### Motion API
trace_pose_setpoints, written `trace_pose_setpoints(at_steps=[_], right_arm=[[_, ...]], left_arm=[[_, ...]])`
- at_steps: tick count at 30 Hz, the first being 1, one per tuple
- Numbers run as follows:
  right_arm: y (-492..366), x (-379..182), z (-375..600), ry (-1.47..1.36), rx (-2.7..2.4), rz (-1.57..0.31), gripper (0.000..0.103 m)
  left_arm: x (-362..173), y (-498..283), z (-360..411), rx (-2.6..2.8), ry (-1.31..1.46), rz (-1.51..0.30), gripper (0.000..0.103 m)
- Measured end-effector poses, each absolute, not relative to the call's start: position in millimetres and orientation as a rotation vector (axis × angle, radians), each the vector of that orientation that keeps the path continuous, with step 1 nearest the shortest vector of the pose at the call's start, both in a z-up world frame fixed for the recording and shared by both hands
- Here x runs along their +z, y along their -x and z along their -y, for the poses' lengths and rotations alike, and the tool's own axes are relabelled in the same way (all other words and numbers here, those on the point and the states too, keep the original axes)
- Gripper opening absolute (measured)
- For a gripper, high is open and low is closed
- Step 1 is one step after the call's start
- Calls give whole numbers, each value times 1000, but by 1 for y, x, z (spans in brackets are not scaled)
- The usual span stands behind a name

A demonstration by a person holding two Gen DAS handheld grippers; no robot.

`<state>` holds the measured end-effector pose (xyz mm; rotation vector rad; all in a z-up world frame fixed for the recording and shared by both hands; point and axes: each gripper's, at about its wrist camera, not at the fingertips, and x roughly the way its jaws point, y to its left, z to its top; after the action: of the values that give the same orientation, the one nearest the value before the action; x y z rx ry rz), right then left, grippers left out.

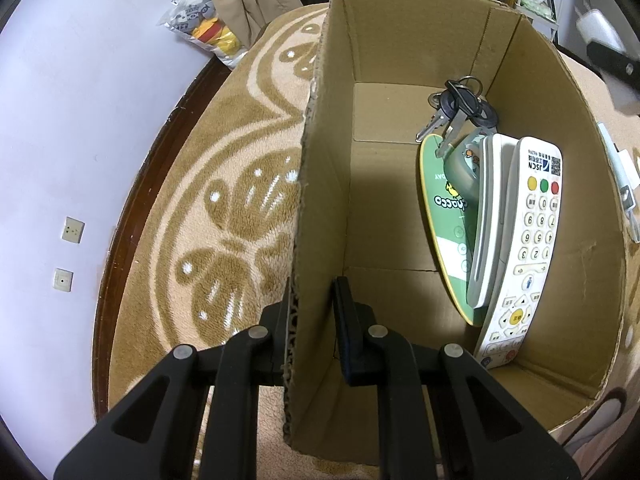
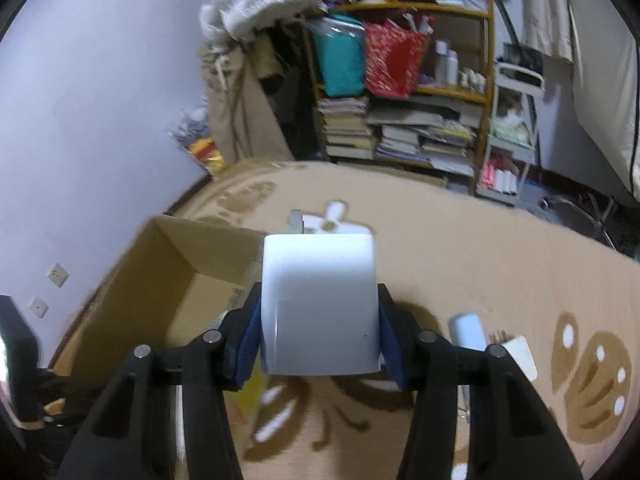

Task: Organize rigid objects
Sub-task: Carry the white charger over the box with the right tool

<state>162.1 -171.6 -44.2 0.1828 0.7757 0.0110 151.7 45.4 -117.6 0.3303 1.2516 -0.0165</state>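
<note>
An open cardboard box [image 1: 400, 60] stands on the patterned carpet. My left gripper [image 1: 312, 312] straddles its near left wall, one finger outside and one inside, closed on the cardboard. Inside the box lie a white remote [image 1: 528, 240], a white and green device [image 1: 484, 216] on a green oval board [image 1: 444, 208], and a bunch of keys [image 1: 460, 108]. In the right wrist view my right gripper [image 2: 320, 320] is shut on a white charger block [image 2: 320, 304] whose metal prong points forward. It hangs above the carpet, just right of the box [image 2: 168, 264].
On the carpet to the right of the held block lie a light blue item [image 2: 468, 330] and a white plug adapter [image 2: 518, 354]. A cluttered shelf [image 2: 404, 92] stands at the back. A bag with toys [image 1: 212, 32] leans on the wall. Wall sockets [image 1: 74, 230] sit low on the left.
</note>
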Motion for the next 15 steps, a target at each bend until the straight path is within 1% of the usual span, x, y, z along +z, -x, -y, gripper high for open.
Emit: trace_pose_setpoints(at_steps=[6, 15], right_arm=[[-157, -27, 146, -161, 82, -735, 56], [-154, -30, 121, -134, 149, -747, 55]], left_arm=[[-117, -152, -46, -17, -329, -1252, 15], [-117, -152, -46, -17, -331, -1252, 15]])
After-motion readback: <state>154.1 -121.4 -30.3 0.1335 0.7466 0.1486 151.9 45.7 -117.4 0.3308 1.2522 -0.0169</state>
